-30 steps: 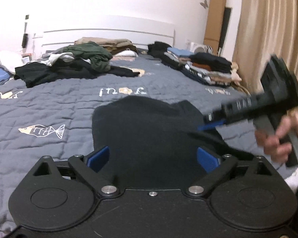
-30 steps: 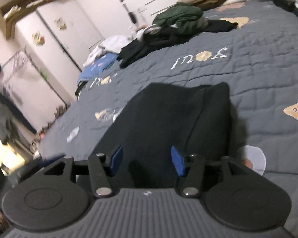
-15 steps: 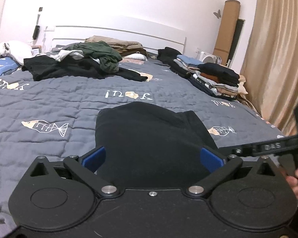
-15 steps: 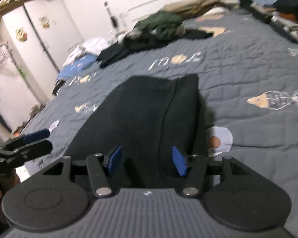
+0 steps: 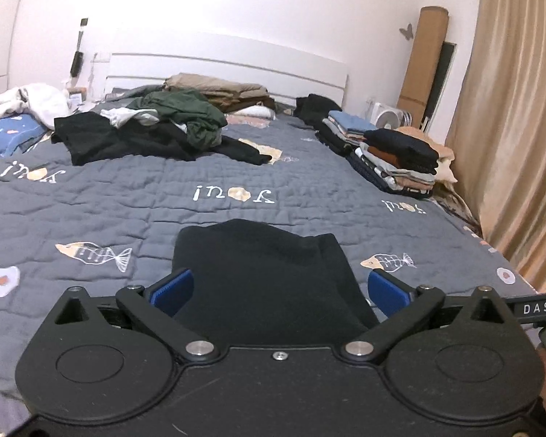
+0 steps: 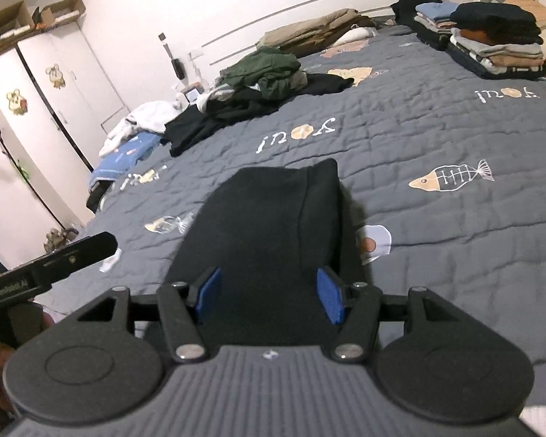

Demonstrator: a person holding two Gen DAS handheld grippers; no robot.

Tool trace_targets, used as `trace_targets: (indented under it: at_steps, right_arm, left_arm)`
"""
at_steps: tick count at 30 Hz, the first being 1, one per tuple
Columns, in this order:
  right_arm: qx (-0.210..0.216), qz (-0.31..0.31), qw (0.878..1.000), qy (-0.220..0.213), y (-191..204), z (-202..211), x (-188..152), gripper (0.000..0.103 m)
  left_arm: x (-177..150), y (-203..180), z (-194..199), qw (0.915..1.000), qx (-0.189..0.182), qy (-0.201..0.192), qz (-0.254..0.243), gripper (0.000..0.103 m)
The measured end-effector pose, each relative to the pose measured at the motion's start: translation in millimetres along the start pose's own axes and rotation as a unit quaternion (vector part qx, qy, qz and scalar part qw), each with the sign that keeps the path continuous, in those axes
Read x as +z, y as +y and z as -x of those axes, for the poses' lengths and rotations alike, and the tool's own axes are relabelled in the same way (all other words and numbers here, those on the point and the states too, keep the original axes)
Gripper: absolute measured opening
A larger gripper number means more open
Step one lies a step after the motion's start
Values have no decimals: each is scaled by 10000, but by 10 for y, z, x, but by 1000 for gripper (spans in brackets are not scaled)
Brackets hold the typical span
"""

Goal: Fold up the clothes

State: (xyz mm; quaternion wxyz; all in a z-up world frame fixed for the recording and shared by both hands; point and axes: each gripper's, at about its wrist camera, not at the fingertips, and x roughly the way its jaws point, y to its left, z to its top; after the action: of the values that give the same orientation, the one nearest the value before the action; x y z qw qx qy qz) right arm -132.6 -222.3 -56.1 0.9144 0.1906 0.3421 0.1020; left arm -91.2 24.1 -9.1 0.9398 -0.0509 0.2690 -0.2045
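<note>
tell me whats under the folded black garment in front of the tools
The black garment lies flat on the grey quilt, which shows all around it. Whatever print or item sits directly beneath is covered and cannot be seen.

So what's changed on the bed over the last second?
Both claws have lifted back from the folded black garment. The right claw swung from above the garment out to its right side. The left claw is wide open and holds nothing. The garment, the grey quilt and the clothes piles stayed put.
</note>
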Motion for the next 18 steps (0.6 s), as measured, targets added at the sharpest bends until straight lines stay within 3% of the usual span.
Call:
trace_targets:
  at_steps: [9, 18]
  right_arm:
    - [-142, 164, 9997, 119, 397, 408, 132, 58]
    - [-133, 437, 9989, 99, 618, 591, 172, 58]
  left_arm:
    - [303, 121, 607, 9997, 59, 195, 133, 103]
    - [243, 181, 731, 9989, 266, 385, -1, 103]
